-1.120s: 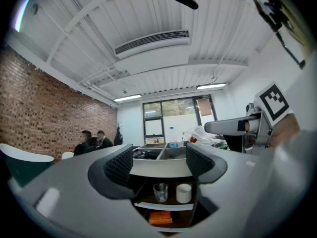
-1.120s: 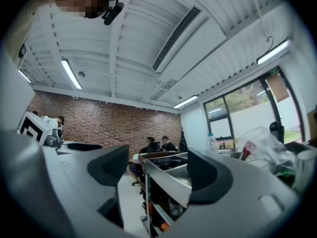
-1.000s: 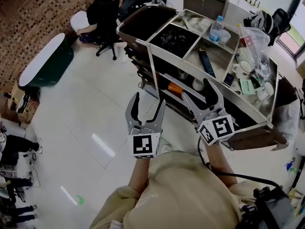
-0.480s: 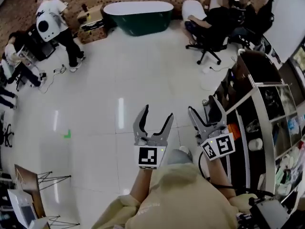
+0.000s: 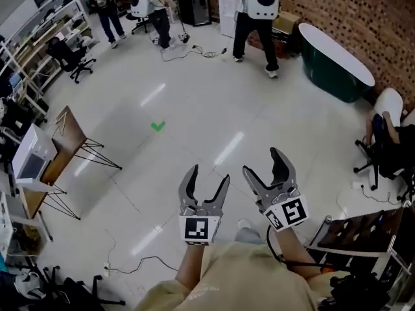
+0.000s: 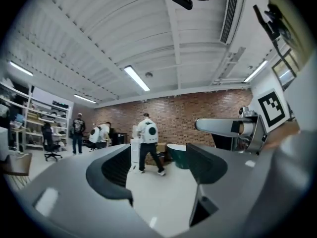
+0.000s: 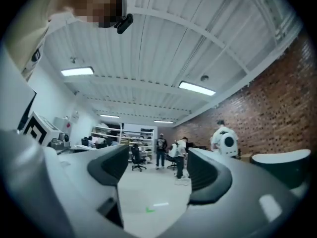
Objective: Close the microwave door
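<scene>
Both grippers are held side by side in front of me over a white tiled floor. In the head view my left gripper is open with nothing between its jaws, and so is my right gripper. The left gripper view looks between the open left gripper jaws across the room to a brick wall. In the right gripper view, the open right gripper frames shelves and people far off. A white box-like appliance stands on a small table at the far left. I cannot tell whether it is the microwave.
A wooden folding table stands left of the grippers. A dark green bathtub lies by the brick wall at top right. Several people stand at the back. A cart and office chair are on the right; cables trail at bottom left.
The view has swung from the loaded cart round to the open floor and the far end of the room. Both grippers moved along with it, still open and empty.
</scene>
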`<state>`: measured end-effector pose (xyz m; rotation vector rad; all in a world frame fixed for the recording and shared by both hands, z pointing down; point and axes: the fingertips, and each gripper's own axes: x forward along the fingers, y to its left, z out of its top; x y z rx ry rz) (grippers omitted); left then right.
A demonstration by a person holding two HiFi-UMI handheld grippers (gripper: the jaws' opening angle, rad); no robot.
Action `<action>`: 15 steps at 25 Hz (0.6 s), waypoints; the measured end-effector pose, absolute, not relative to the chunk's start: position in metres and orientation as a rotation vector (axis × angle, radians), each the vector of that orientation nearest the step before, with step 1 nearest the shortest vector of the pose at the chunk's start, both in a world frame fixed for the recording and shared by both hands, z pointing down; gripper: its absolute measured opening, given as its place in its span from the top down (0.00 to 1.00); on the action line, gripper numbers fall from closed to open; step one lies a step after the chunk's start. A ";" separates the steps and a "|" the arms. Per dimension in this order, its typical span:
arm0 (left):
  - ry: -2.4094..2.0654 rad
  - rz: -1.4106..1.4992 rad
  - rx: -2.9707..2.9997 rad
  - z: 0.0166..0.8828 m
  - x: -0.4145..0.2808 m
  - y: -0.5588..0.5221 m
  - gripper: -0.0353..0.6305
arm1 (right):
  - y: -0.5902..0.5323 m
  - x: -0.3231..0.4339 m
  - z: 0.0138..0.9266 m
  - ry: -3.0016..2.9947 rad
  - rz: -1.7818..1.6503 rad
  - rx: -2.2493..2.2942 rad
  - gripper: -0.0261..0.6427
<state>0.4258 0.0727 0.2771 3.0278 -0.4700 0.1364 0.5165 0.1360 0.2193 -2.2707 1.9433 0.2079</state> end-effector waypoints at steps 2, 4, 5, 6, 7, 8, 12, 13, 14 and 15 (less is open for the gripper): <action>-0.634 -0.039 3.066 0.283 0.398 0.064 0.44 | 0.128 0.489 0.236 2.037 0.209 -2.168 0.42; -0.785 -0.172 3.063 0.293 0.359 0.058 0.44 | 0.122 0.452 0.258 2.125 0.214 -2.082 0.42; -0.851 -0.193 3.050 0.298 0.343 0.055 0.44 | 0.118 0.438 0.266 2.167 0.210 -2.040 0.42; -0.911 -0.204 3.035 0.300 0.332 0.053 0.44 | 0.112 0.428 0.273 2.209 0.203 -1.998 0.42; -0.964 -0.211 3.021 0.302 0.325 0.050 0.44 | 0.106 0.422 0.278 2.247 0.196 -1.957 0.42; -1.012 -0.216 3.007 0.304 0.322 0.048 0.44 | 0.101 0.421 0.281 2.280 0.194 -1.918 0.42; -1.190 -0.192 2.946 0.325 0.312 0.052 0.44 | 0.089 0.420 0.305 2.380 0.176 -1.759 0.42; -1.236 -0.146 2.924 0.335 0.307 0.057 0.44 | 0.088 0.417 0.315 2.404 0.167 -1.713 0.42; -1.286 -0.102 2.905 0.345 0.301 0.061 0.44 | 0.085 0.413 0.325 2.428 0.157 -1.668 0.42; -1.338 -0.078 2.888 0.353 0.296 0.064 0.44 | 0.082 0.408 0.335 2.451 0.145 -1.623 0.42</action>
